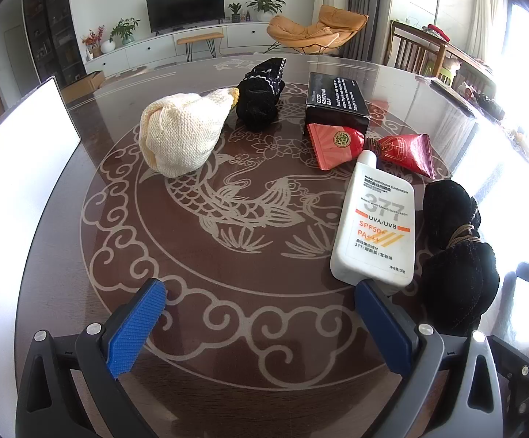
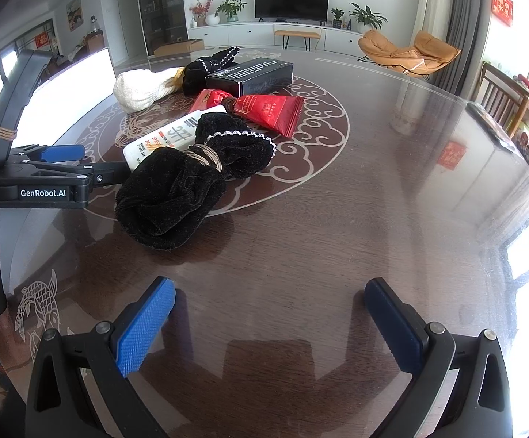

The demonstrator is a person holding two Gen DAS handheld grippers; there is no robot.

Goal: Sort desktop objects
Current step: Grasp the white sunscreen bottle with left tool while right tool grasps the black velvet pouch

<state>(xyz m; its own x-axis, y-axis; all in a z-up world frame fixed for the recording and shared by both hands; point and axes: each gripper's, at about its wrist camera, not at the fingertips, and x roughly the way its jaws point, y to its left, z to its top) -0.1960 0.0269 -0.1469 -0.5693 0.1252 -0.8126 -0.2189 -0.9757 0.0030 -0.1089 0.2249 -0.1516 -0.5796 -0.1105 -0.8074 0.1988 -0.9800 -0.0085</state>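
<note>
On the round dark table (image 1: 198,310) lie a cream knitted bundle (image 1: 180,131), a black sock bundle (image 1: 261,95), a black box (image 1: 337,104), two red snack packets tied together (image 1: 341,144), a white sunscreen bottle (image 1: 376,222) and a black velvet bundle tied with twine (image 1: 454,252). My left gripper (image 1: 261,325) is open and empty, hovering just in front of the sunscreen bottle. My right gripper (image 2: 268,325) is open and empty over bare table, to the right of the black velvet bundle (image 2: 191,186). The left gripper also shows in the right wrist view (image 2: 63,153).
A white board (image 1: 19,153) stands at the table's left edge. Wooden chairs (image 1: 421,54) stand at the far right. The table is glossy, with a koi pattern (image 1: 235,204) in the middle.
</note>
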